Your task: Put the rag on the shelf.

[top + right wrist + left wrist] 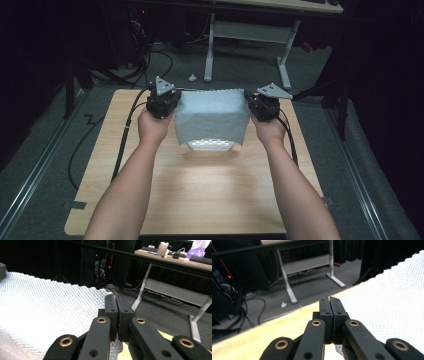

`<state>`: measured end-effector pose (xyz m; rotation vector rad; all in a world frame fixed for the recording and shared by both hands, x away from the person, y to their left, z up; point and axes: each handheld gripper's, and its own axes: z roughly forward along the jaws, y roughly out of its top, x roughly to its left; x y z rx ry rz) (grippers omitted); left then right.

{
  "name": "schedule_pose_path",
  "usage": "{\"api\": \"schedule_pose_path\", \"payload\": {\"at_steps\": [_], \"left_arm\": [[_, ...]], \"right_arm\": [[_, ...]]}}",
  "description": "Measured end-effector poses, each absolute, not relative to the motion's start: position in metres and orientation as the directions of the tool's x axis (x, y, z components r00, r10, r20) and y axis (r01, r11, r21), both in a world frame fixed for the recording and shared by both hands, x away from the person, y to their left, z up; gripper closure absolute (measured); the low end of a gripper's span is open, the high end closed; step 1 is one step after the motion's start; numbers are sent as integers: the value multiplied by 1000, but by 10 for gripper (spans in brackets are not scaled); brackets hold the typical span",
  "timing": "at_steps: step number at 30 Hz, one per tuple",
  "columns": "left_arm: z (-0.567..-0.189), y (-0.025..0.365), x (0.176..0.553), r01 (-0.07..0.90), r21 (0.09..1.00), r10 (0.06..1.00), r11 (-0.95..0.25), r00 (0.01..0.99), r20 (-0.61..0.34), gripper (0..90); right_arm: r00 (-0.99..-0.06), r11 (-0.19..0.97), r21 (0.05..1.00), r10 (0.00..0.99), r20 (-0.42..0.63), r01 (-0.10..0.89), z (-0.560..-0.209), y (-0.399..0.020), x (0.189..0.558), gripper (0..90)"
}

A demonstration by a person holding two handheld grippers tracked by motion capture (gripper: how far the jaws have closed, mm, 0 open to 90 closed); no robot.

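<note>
Above the far half of the wooden table (pixel 200 200), a white textured cloth (pixel 212 117) hangs stretched between the two grippers, its lower edge sagging down to the tabletop, where a brightly lit fold rests on the wood. At the cloth's left top corner, the left gripper (pixel 176 101) is clenched on the fabric; in the left gripper view its black jaws are pressed together with the waffle-patterned cloth (pixel 392 300) spreading away to the right. At the right top corner, the right gripper (pixel 248 104) is likewise clamped on the cloth, jaws tight together in the right gripper view, fabric (pixel 42 315) spreading left. Beyond the table, a white-legged desk (pixel 245 30) stands on grey carpet.
</note>
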<state>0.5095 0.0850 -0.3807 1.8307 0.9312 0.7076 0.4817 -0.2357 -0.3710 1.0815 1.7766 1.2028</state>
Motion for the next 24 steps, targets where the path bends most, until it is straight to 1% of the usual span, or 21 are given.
{"api": "schedule_pose_path", "payload": {"at_steps": [8,21,24], "left_arm": [[-402,89,504,321,908,821,-269,569,42,892],[-425,94,492,341,904,799,-256,601,-1,892],[-430,92,489,340,902,791,-267,611,4,892]], "right_arm": [[-406,234,933,907,-109,275,-391,-237,479,896],[-423,229,922,903,-81,311,-417,-237,473,895],[-434,250,916,896,-96,314,-422,-235,469,895]]}}
